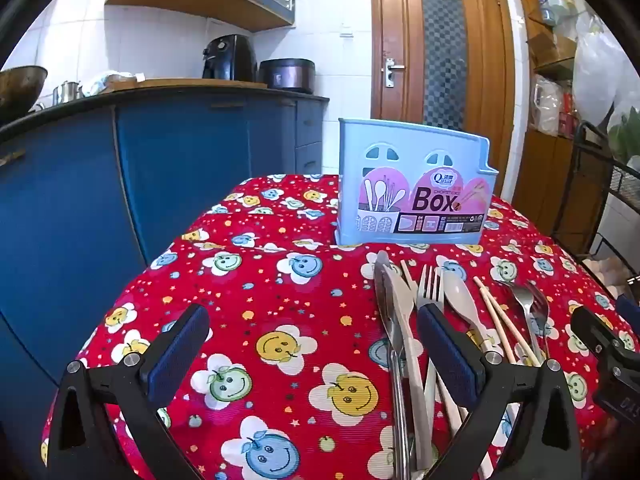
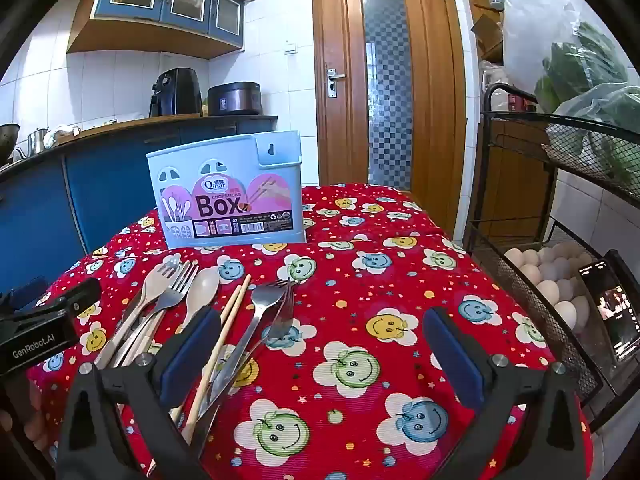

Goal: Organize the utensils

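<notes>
On the counter [image 2: 400,280], under a red cloth printed with smiling fruit, the task's items are laid out; largest is the pale blue chopsticks box [image 2: 230,192], standing upright at the far side of the cloth, its pink label facing both cameras; it appears left of centre in the right wrist view and right of centre in the left wrist view [image 1: 414,190].

Nearer than the box, apart from it, lies the row of utensils [image 2: 200,312], handles toward the cameras; it comprises a beige knife [image 1: 404,320] overlapping a metal knife, a metal fork [image 1: 430,284], a beige spoon [image 1: 460,292], a pair of wooden chopsticks [image 2: 224,332], and a metal spoon [image 2: 266,300] overlapping a second fork.

The left gripper [image 1: 316,344] has its jaws spread wide over bare cloth, pinching nothing; its right finger [image 1: 448,352] overlaps the fork and knife handles in view, contact uncertain.

The right gripper [image 2: 320,348] likewise has its jaws spread wide and empty; its left finger [image 2: 192,344] sits just beside the chopsticks.

A wire basket of eggs [image 2: 552,276] stands off the right edge.
</notes>
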The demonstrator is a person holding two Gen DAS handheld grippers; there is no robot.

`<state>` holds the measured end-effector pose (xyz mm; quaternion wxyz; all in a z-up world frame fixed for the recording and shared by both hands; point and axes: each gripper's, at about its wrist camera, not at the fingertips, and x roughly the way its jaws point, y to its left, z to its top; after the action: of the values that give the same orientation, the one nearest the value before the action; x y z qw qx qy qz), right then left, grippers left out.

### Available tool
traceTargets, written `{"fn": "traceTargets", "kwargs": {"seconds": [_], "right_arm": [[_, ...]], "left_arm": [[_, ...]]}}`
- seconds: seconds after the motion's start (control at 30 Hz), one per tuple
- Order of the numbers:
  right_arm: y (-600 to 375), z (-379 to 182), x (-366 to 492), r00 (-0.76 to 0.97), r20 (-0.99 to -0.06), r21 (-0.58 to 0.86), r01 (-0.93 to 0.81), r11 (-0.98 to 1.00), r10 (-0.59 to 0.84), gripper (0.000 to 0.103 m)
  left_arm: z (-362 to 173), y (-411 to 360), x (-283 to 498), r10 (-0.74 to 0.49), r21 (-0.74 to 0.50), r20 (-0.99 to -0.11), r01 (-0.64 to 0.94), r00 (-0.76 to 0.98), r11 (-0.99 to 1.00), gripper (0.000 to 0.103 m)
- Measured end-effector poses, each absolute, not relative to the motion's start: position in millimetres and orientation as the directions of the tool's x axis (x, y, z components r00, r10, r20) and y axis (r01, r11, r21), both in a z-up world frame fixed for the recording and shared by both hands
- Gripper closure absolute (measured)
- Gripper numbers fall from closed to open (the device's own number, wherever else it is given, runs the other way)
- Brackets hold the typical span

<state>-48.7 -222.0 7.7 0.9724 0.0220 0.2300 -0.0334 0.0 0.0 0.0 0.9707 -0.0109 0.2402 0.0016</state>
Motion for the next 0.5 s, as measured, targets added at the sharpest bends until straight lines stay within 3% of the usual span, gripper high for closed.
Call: {"fn": "traceTargets", "kwargs": {"seconds": [0.5], "right_arm": [[-221.8, 7.7, -49.0, 0.892, -0.45, 0.027, 0.075, 0.997, -0.055, 0.0]], "left_arm": [[0.0, 0.1, 0.1, -0.002, -0.022, -0.471, -0.009, 0.882, 1.0, 0.0]]}}
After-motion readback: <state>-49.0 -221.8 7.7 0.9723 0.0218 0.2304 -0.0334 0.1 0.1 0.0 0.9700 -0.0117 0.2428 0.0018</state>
